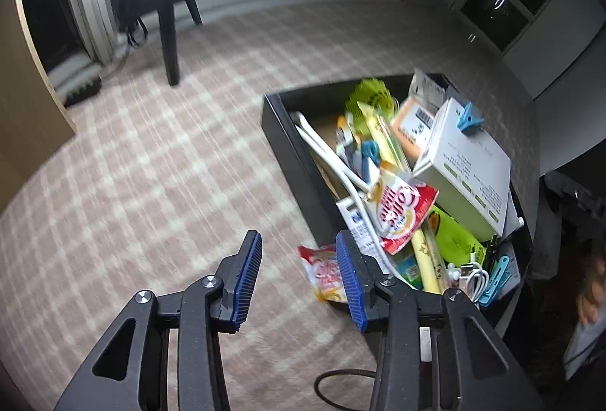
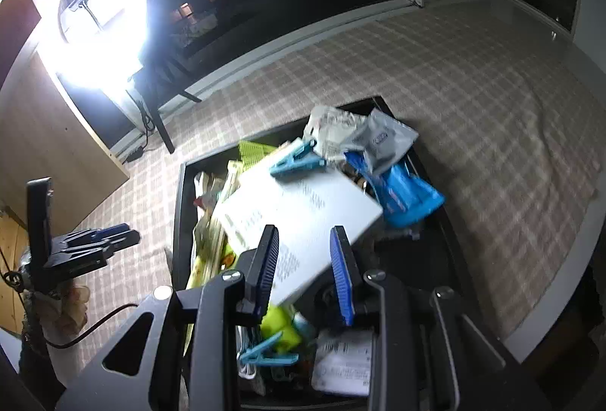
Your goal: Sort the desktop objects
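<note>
A black tray (image 1: pixel 282 142) sat on the worktop (image 1: pixel 151 164), which was covered in a pink-and-white checked cloth, and it was heaped with loose things. In the left wrist view a white box (image 1: pixel 464 168) lay tilted across the pile with a blue clothes peg (image 1: pixel 469 119) on its upper corner. Beside it lay a red-and-white sachet (image 1: pixel 397 210), a white cable (image 1: pixel 333 157), a yellow-green mesh item (image 1: pixel 373 96), an orange packet (image 1: pixel 413 130) and, at the near end, a coiled white lead (image 1: pixel 473 274) with more blue pegs (image 1: pixel 500 278). A second red-and-white sachet (image 1: pixel 324 272) lay on the cloth just outside the tray's near corner.

The left gripper (image 1: pixel 299 278) hung above the cloth with its jaws wide apart and nothing between them; the loose sachet lay just beside, and partly behind, its right finger, and the tray stood to the right of it.

In the right wrist view the right gripper (image 2: pixel 305 271) hovered over the tray (image 2: pixel 181 206), jaws apart and holding nothing. The white box (image 2: pixel 303 210) lay directly ahead, its near edge showing between the two fingers; I could not tell whether they touched it. A blue peg (image 2: pixel 297 159) rested at the box's far edge, a blue packet (image 2: pixel 401 195) and grey wrappers (image 2: pixel 363 134) lay beyond to the right, and another blue peg (image 2: pixel 265 354) lay under the fingers. The left gripper (image 2: pixel 113 235) showed at the far left, clear of the tray. A ring light (image 2: pixel 100 9) glared behind.
</note>
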The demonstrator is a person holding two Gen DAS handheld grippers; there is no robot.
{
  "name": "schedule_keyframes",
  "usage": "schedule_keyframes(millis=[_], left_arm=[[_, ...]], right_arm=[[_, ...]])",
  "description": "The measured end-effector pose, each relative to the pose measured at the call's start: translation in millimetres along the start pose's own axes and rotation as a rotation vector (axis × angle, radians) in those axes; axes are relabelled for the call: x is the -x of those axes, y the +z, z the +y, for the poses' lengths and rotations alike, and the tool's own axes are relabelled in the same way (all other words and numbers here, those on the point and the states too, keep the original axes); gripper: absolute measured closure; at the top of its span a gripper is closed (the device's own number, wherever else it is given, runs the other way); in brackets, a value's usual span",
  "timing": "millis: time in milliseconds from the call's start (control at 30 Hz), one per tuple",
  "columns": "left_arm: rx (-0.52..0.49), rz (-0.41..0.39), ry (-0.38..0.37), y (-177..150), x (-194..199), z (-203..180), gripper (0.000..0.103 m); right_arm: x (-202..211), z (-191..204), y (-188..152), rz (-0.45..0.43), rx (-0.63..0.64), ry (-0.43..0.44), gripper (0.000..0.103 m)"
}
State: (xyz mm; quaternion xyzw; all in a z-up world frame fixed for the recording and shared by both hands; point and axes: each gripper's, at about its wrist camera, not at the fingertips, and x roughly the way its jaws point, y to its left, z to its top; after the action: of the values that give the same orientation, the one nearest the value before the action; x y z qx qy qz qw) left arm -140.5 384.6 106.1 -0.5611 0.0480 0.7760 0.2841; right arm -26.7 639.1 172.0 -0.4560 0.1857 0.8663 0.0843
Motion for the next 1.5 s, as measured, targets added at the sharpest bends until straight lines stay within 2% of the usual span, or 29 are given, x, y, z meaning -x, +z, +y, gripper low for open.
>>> schedule_keyframes(millis=[233, 333, 367, 767, 933, 1033, 1233, 1500], left_arm=[[0.021, 0.063, -0.028, -1, -29, -17, 0.064], [0.04, 0.085, -0.017, -2, -38, -12, 0.066], [0.053, 0.089, -0.023, -2, -40, -10, 0.064], [0.068, 0.081, -0.032, -5, -37, -5, 0.073], [0.062, 0.1, -0.028, -11, -44, -5, 0.083], [0.07, 0.107, -0.019, -16, -49, -2, 0.095], [0.074, 0.049, 0.011, -11, -34, -1, 0.099], [0.072, -0.055, 0.012, 26, -1, -3, 0.099]], right_arm=[[8, -7, -18, 0.006, -0.023, -0.017, 0.075], [9, -13, -24, 0.009, -0.04, -0.023, 0.075], [8, -16, -25, 0.011, -0.046, -0.024, 0.075], [8, -25, -28, 0.018, -0.07, -0.018, 0.075], [3, -20, -27, 0.025, -0.06, -0.01, 0.075], [1, -18, -27, 0.029, -0.057, -0.005, 0.075], [1, -20, -25, 0.025, -0.067, -0.002, 0.075], [4, -19, -26, 0.0, -0.046, -0.031, 0.075]])
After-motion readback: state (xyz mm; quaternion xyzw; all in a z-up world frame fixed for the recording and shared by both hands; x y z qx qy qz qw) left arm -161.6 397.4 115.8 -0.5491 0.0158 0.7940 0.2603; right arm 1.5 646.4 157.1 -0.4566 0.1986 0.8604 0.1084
